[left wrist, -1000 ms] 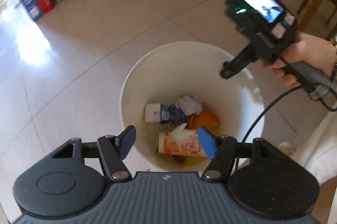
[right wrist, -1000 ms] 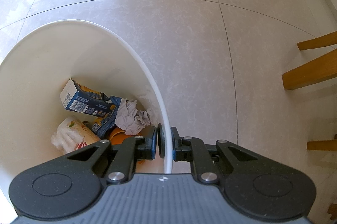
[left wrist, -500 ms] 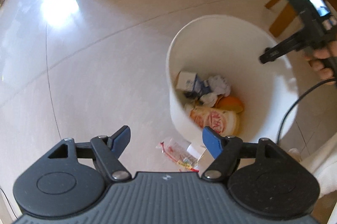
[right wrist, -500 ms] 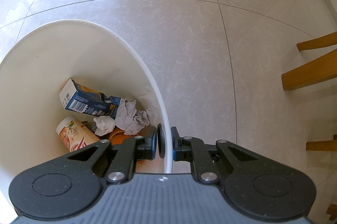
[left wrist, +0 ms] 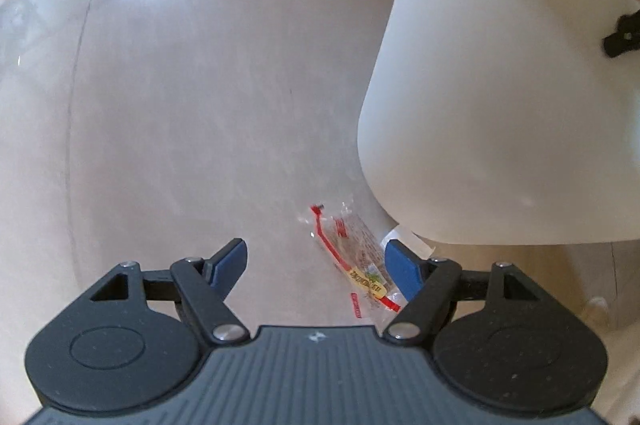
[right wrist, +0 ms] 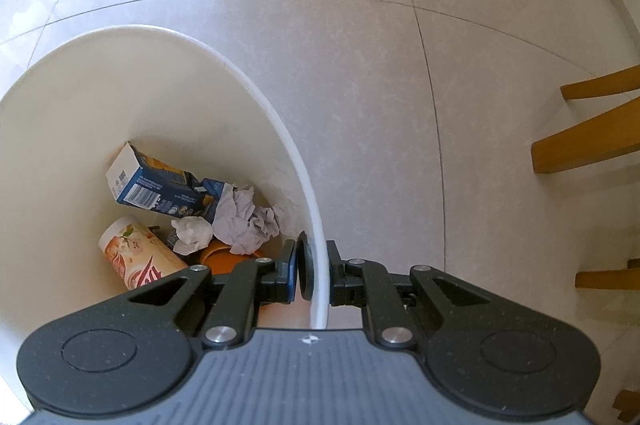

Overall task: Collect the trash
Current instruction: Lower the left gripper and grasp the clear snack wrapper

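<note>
Wrapper [left wrist: 354, 257] beside bin [left wrist: 500, 105]

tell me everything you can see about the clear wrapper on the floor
The clear wrapper is a crinkled, see-through plastic packet with a red strip along one long edge and a yellow printed label near its lower end. It lies flat and slanted on the tiled floor, beside the base of the white bin, ahead of the open left gripper. Nothing grips it.

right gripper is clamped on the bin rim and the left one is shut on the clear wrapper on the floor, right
Not quite. The left gripper is open, and the clear wrapper lies on the floor between its fingers, not gripped, as the left wrist view shows. The right gripper is indeed clamped on the bin rim.
</note>
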`<state>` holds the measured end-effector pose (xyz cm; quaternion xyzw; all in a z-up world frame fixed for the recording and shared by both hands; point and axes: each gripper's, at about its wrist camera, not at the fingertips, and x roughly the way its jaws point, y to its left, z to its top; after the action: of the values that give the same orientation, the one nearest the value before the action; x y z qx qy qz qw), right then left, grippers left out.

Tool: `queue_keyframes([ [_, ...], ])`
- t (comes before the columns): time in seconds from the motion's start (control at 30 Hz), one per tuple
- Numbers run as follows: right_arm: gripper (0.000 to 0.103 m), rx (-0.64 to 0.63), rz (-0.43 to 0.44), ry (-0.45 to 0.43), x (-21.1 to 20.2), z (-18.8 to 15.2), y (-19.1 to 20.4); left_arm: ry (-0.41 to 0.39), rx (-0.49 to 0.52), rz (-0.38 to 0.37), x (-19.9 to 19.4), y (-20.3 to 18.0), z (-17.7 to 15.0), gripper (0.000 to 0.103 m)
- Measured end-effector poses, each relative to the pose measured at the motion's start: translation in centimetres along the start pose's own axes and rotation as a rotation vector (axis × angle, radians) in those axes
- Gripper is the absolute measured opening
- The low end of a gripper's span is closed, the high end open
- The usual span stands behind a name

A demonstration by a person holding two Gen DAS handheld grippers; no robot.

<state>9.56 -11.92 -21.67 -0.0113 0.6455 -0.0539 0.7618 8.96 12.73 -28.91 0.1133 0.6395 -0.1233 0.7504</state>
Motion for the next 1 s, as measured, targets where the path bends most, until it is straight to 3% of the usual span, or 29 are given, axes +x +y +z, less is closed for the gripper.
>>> queue_keyframes([
  [0.37, 0.015, 0.004, -0.005, 0.001, 0.4, -0.1, 0.1, 0.008, -0.089, -0.002, 6.8, -1.0, -3.9, 0.076],
  [0.6, 0.015, 0.011, 0.001, 0.003, 0.2, 0.0, -0.2, -0.010, -0.171, -0.011, 8.3, -0.9, -4.6, 0.076],
  [0.93, 0.015, 0.008, -0.002, 0.003, 0.2, 0.0, -0.1, 0.020, -0.097, 0.132, 7.3, 1.6, -4.3, 0.076],
  [1.0, 0.015, 0.009, -0.002, 0.004, 0.2, 0.0, -0.1, 0.021, -0.125, 0.121, 6.6, 2.6, -4.2, 0.076],
])
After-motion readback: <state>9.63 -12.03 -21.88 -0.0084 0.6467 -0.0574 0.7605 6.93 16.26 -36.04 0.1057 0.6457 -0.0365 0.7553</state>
